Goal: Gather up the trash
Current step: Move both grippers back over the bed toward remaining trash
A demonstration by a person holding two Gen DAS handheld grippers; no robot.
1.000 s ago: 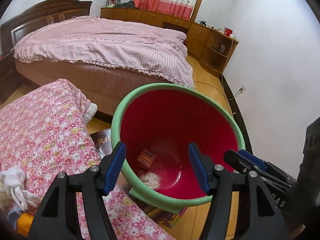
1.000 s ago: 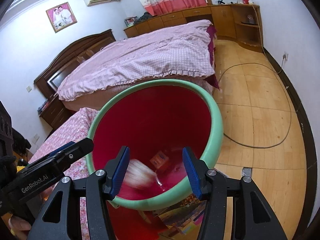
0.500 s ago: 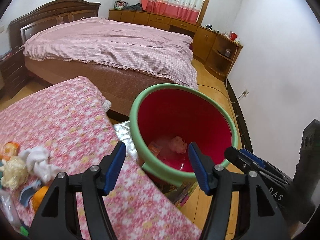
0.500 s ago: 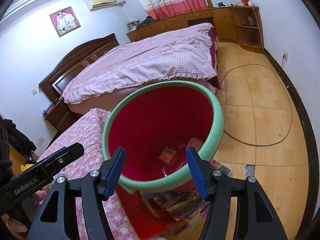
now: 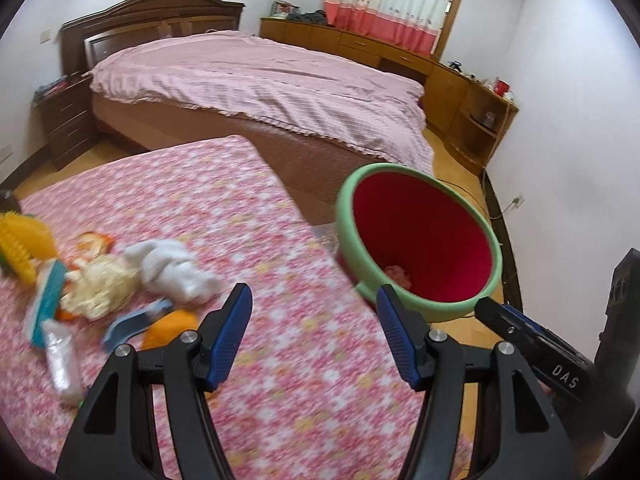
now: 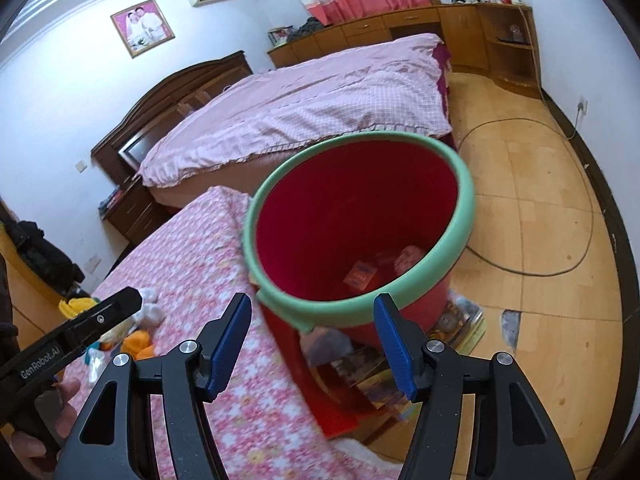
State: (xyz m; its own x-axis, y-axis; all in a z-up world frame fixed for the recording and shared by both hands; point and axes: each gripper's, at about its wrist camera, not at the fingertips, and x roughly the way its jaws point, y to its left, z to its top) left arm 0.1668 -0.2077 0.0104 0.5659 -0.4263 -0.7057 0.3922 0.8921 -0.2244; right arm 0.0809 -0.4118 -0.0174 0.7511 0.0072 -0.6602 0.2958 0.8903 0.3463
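Trash bits (image 6: 362, 274) lie in the red bin (image 6: 464, 216) beside the table, more scraps (image 5: 172, 266) wait on the flowery cloth (image 5: 280, 344), and both claws, left (image 5: 314, 334) and right (image 6: 312, 338), are wide apart and empty.

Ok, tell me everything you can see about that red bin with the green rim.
The red bin is a round bucket, plastic by its look, with a thick pale green rim. It stands upright and open on a pile of colourful printed paper on the wooden floor, close against the edge of the floral-covered table. At its bottom lie a small orange packet and crumpled pinkish scraps. Neither gripper touches it.
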